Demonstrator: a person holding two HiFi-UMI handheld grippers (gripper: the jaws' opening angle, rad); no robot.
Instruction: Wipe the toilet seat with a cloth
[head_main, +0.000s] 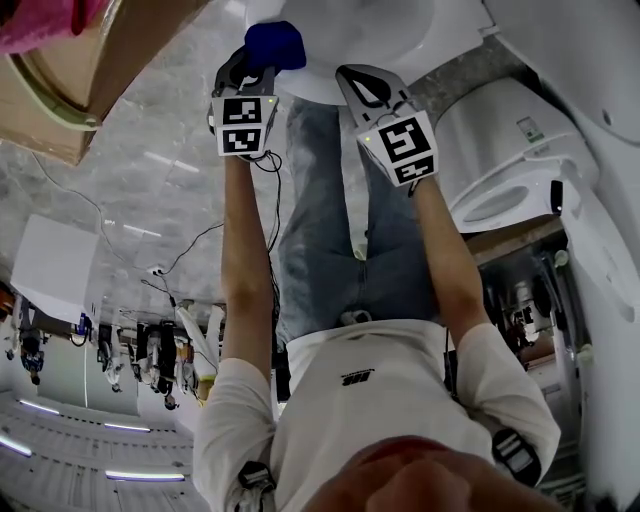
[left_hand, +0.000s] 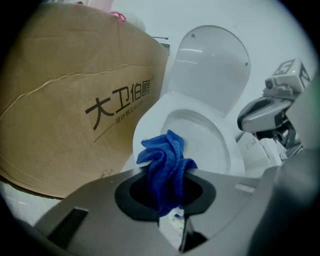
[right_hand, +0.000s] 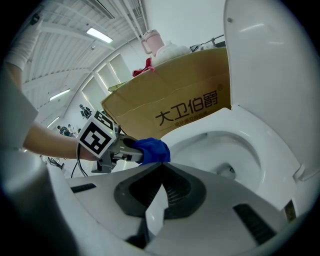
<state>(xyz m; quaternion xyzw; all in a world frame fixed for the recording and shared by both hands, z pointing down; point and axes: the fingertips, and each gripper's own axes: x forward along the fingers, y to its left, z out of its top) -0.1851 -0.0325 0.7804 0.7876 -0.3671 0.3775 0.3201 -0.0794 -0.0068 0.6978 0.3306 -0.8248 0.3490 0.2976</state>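
A white toilet (left_hand: 150, 117) stands in front of me with its lid (left_hand: 215, 65) raised and the seat ring (right_hand: 250, 127) down around the bowl. My left gripper (head_main: 262, 62) is shut on a crumpled blue cloth (left_hand: 167, 160), which hangs just above the seat's near left rim. That cloth (right_hand: 152, 150) also shows in the right gripper view, held by the left gripper (right_hand: 120, 147). My right gripper (head_main: 360, 78) hovers over the near right of the seat, its jaws shut with nothing between them.
A large cardboard box (left_hand: 65, 115) with printed characters stands close to the toilet's left side, with pink things (right_hand: 152, 42) on top. A second white toilet (head_main: 510, 170) stands to the right. The person's jeans-clad legs (head_main: 330, 230) are below the grippers.
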